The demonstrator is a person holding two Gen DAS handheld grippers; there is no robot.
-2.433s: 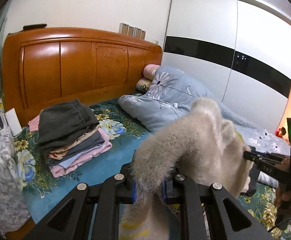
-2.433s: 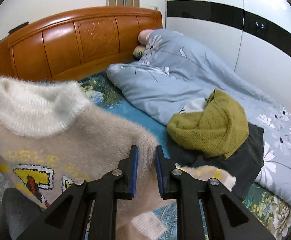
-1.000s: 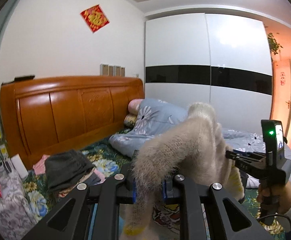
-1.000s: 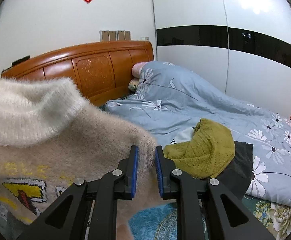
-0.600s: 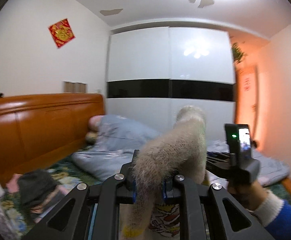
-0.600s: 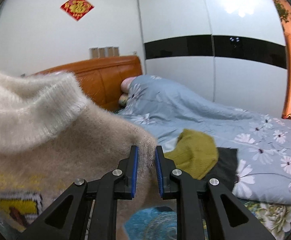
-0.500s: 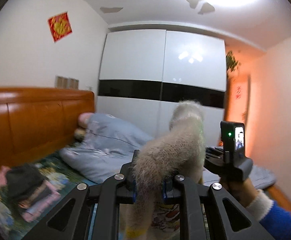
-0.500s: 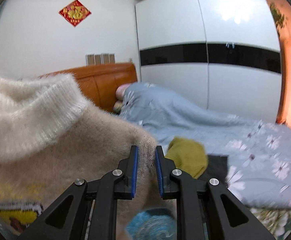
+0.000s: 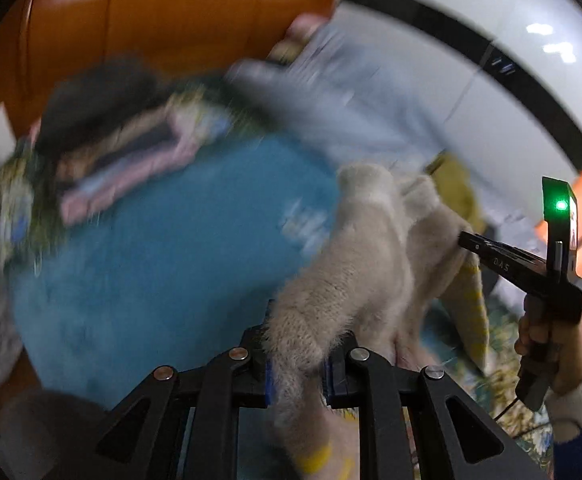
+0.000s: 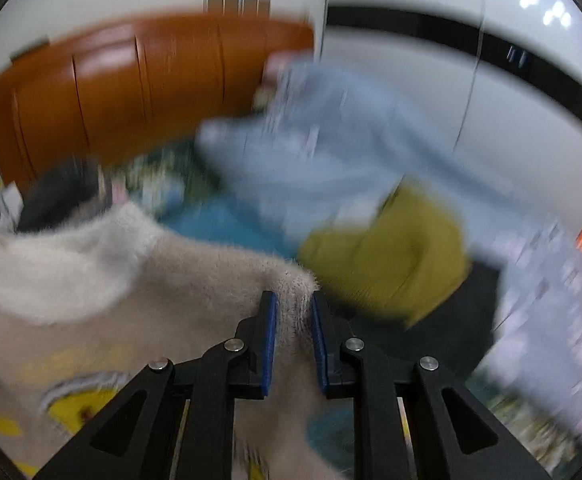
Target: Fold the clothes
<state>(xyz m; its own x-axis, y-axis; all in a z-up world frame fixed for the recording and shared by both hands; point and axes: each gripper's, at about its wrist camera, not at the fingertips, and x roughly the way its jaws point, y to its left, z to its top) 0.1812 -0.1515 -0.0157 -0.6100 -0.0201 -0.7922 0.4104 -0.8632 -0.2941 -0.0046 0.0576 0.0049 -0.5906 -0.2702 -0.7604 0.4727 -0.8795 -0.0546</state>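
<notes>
A: 2 grippers, 1 sweater [image 10: 195, 292]. The left gripper [image 9: 299, 372] is nipped on one fuzzy shoulder and the right gripper [image 10: 293, 344] on the other, pads pressed into the knit in both wrist views.

B: What has changed?

A: A moment ago both cameras looked up at the wall and the wardrobe [image 10: 531, 92], with the sweater held high. Now both tilt down at the bed [image 9: 163, 264], and everything but the grippers and the knit is smeared, so the swing down is fast.

B: Where is the sweater now?

A: Hanging between the 2 grips over the teal sheet, collar to the left in the right view, its yellow print facing that camera. I cannot tell whether its hem touches the bed yet.

B: What does that mean for the fold?

A: My guess is that this is the shake-out ending and the lay-down starting: spread flat first, then fold. The bare teal patch lies between the folded stack [image 9: 111, 152] by the headboard [image 10: 123, 92] and the olive knit [image 10: 391, 256] on the grey quilt [image 10: 331, 148].

B: Any writing?

A: Only small letters on the right gripper's arm in the left view, which look like "DAS". A green light glows on its upright module. The sweater's print is too blurred to read.
</notes>
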